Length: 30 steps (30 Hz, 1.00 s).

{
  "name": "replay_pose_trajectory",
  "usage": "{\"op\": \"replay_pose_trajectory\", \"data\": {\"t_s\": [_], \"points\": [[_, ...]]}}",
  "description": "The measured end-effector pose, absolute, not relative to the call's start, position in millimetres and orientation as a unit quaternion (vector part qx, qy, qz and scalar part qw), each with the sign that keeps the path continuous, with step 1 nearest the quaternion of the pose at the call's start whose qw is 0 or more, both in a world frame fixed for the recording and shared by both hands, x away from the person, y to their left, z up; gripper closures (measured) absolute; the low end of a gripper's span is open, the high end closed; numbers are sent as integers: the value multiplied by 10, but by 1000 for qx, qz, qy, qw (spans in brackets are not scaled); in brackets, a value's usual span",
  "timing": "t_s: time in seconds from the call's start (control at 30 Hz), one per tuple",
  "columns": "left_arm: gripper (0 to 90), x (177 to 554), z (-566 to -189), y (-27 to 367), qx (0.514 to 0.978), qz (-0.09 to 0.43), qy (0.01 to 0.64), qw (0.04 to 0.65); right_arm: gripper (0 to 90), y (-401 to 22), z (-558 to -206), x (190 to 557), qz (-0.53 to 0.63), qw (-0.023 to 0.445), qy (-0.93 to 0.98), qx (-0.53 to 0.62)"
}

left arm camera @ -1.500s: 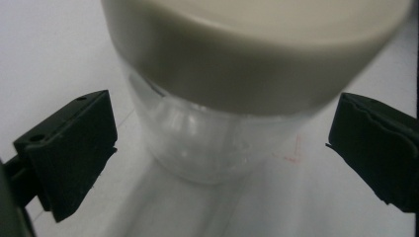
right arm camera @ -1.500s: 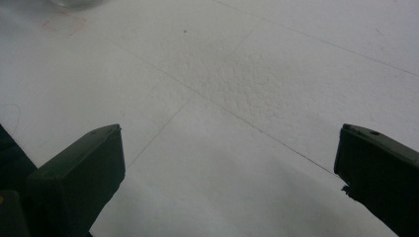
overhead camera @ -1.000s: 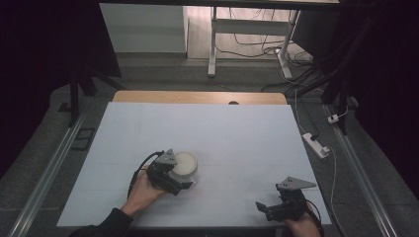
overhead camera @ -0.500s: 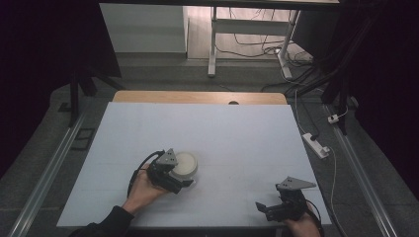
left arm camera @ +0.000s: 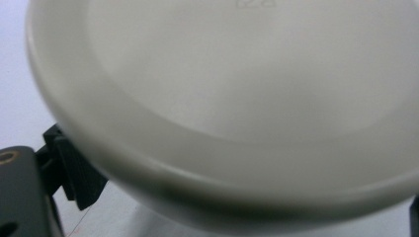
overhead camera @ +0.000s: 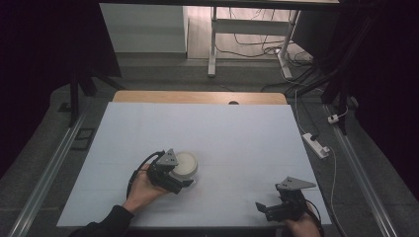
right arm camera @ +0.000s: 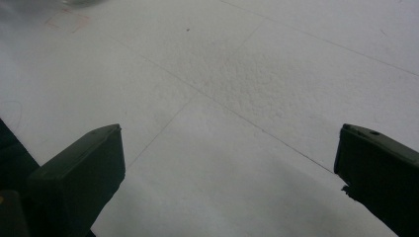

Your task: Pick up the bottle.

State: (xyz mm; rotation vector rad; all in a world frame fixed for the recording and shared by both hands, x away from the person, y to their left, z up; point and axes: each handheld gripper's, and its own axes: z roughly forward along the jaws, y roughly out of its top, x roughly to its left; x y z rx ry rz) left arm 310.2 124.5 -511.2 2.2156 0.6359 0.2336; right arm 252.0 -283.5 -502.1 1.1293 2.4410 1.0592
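Note:
A round white container (overhead camera: 185,164) with a smooth lid (left arm camera: 237,89) stands on the white table sheet (overhead camera: 247,133), left of the middle near the front. My left gripper (overhead camera: 184,180) reaches it from the near left, held by a hand. Its jaws sit on either side of the container's body under the lid's rim, and one black finger (left arm camera: 69,170) shows at the left, pressed to the wall. My right gripper (overhead camera: 263,207) rests low at the front right corner, open, with nothing but bare sheet between its fingers (right arm camera: 79,173).
The sheet's front edge runs just below both hands. A wooden table strip (overhead camera: 197,97) shows beyond the far edge. On the floor to the right lie a white power strip (overhead camera: 316,144) and cables; metal rails flank both sides.

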Motion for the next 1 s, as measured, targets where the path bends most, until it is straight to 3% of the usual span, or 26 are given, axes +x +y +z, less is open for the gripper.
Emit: {"op": "replay_pose_trajectory", "data": {"t_s": [1.0], "points": [[75,3101,-4751,1171,879,97,233,404,0,-2842,-5021,2523,365,124,836,391]]}}
